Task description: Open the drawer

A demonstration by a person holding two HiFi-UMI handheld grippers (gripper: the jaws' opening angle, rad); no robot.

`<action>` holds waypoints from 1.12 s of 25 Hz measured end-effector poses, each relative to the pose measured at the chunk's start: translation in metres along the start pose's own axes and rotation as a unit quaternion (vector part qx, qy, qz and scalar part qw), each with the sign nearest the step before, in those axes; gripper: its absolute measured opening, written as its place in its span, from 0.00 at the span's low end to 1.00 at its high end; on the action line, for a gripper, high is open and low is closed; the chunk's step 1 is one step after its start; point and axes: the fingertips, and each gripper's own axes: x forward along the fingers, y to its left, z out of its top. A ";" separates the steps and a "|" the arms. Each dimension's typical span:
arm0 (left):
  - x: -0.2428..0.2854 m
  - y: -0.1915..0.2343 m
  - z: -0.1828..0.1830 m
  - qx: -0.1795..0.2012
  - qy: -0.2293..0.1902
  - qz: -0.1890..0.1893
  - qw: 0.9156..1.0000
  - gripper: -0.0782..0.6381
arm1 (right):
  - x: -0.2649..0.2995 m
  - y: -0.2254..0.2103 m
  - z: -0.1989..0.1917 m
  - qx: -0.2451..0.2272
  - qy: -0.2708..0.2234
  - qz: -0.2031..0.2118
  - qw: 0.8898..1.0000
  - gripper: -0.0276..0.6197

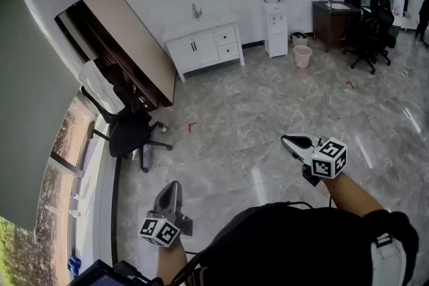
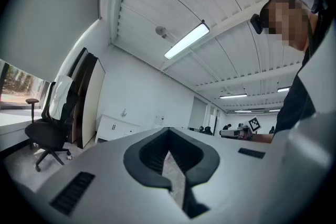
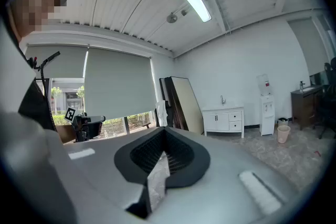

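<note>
The right gripper (image 1: pixel 285 139) has its jaws pressed together with nothing between them, and its own view shows only a sliver of floor past the dark pads. The left gripper (image 1: pixel 173 185) is likewise closed and empty, held low and near the person's body. Both point roughly level across the room and touch nothing.

The task's thing is well apart from them. A white cabinet (image 1: pixel 204 43) with a tap on top stands against the far wall, and its two drawers (image 1: pixel 226 42) sit stacked at its right end, beside a pair of doors. Both look shut. The task sentence does not say which one is meant.

The step in hand looks like the approach, with nothing of the opening done yet. To do it well, the person would first have to cross the open marble floor (image 1: pixel 268 110), keeping clear of the black office chair (image 1: pixel 131 134) and the large board (image 1: pixel 127 43) that leans on the wall at the left. The working gripper should spread its jaws before it reaches the drawer front, not against it. The handles are too small here to make out, so how to take hold cannot be judged. The pull should probably run straight out, square to the front, so the drawer does not bind, with the other gripper kept out of its path
</note>
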 end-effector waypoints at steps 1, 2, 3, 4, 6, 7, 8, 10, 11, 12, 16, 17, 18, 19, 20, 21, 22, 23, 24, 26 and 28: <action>0.000 0.001 0.000 0.000 0.000 0.000 1.000 0.10 | 0.001 0.000 0.000 0.000 0.000 0.001 1.000 0.04; 0.000 0.001 0.001 0.001 0.000 -0.001 1.000 0.10 | 0.002 0.001 0.000 -0.001 0.001 0.001 1.000 0.04; 0.000 0.002 0.001 0.001 -0.001 -0.001 1.000 0.10 | 0.003 0.002 0.000 -0.001 0.001 0.001 1.000 0.04; -0.001 0.003 0.001 0.002 -0.001 -0.002 1.000 0.10 | 0.003 0.003 -0.001 -0.002 0.001 0.001 1.000 0.04; -0.003 0.004 0.002 0.003 -0.001 -0.001 1.000 0.10 | 0.003 0.005 -0.001 -0.002 0.001 0.002 1.000 0.04; -0.003 0.002 0.002 0.004 0.000 0.000 1.000 0.10 | 0.002 0.005 -0.001 -0.002 0.001 0.002 1.000 0.04; -0.002 0.000 0.003 0.004 0.001 0.001 1.000 0.10 | 0.001 0.003 0.000 -0.002 0.000 0.002 1.000 0.04; -0.001 -0.003 0.003 0.003 0.000 0.000 1.000 0.10 | -0.002 0.000 0.001 -0.001 0.000 0.001 1.000 0.04; 0.000 -0.003 0.003 0.003 0.001 -0.001 1.000 0.10 | -0.002 -0.001 0.001 0.001 0.001 -0.001 1.000 0.04; 0.000 -0.003 0.003 0.004 0.002 0.000 1.000 0.10 | -0.001 -0.002 0.001 0.004 0.003 -0.003 1.000 0.04; 0.002 -0.003 0.003 0.004 0.002 -0.002 1.000 0.10 | 0.000 -0.007 0.000 0.020 0.004 -0.008 1.000 0.04; 0.002 -0.005 0.002 0.004 0.003 -0.002 1.000 0.10 | -0.002 -0.008 -0.001 0.020 0.003 -0.007 1.000 0.04; 0.003 -0.007 0.002 0.005 0.005 -0.002 1.000 0.10 | -0.003 -0.007 -0.001 0.020 0.001 -0.006 1.000 0.04; 0.003 -0.008 0.001 0.006 0.006 -0.002 1.000 0.10 | -0.004 -0.007 -0.001 0.018 0.000 -0.005 1.000 0.04; 0.003 -0.008 0.001 0.006 0.005 -0.002 1.000 0.10 | -0.004 -0.006 -0.001 0.017 -0.002 -0.004 1.000 0.04; 0.003 -0.008 0.000 0.006 0.004 -0.003 1.000 0.10 | -0.005 -0.006 -0.001 0.016 -0.003 -0.003 1.000 0.04; 0.004 -0.009 0.000 0.007 0.004 -0.003 1.000 0.10 | -0.006 -0.008 -0.001 0.015 -0.004 -0.003 1.000 0.04; 0.006 -0.011 -0.001 0.008 0.005 -0.003 1.000 0.10 | -0.007 -0.010 -0.001 0.014 -0.005 -0.004 1.000 0.04; 0.009 -0.013 -0.001 0.009 0.006 -0.003 1.000 0.10 | -0.009 -0.013 -0.001 0.013 -0.006 -0.004 1.000 0.04; 0.014 -0.015 -0.002 0.010 0.007 -0.004 1.000 0.10 | -0.011 -0.018 -0.001 0.013 -0.007 -0.006 1.000 0.04; 0.018 -0.018 -0.002 0.011 0.007 -0.006 1.000 0.10 | -0.014 -0.021 -0.001 0.013 -0.008 -0.007 1.000 0.04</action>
